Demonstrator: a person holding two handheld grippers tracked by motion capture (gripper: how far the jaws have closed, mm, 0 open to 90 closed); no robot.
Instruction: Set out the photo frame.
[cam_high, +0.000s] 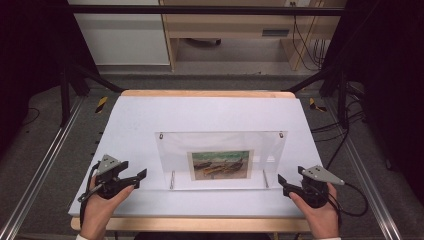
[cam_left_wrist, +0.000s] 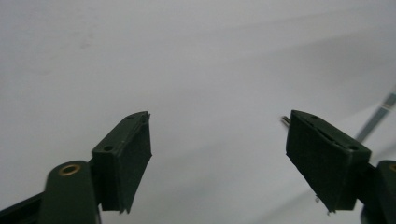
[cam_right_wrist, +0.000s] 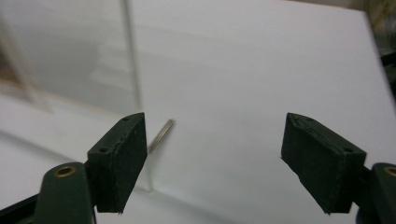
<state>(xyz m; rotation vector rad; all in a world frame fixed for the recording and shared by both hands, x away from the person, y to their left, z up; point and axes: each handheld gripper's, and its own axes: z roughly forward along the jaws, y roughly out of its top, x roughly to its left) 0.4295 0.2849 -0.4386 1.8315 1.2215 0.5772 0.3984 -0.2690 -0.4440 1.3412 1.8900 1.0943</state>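
White board (cam_high: 210, 112) covers the table, with grey floor and a pale cabinet beyond. Both grippers rest on it with jaws spread wide and nothing between them. The left gripper (cam_high: 141, 175) lies left of the frame (cam_high: 220, 160), near but apart, its jaws pointing toward the frame's lower left corner. The right gripper (cam_high: 281, 181) lies just beside the frame's lower right corner, pointing at it. The frame is a clear acrylic sheet at the board's middle, tilted on two thin metal legs, with a screw in each top corner and a small picture (cam_high: 220, 165) of boats on a shore inside. Nothing lies between either gripper and the frame. Each hand grips its tool from the near edge, wrists low.
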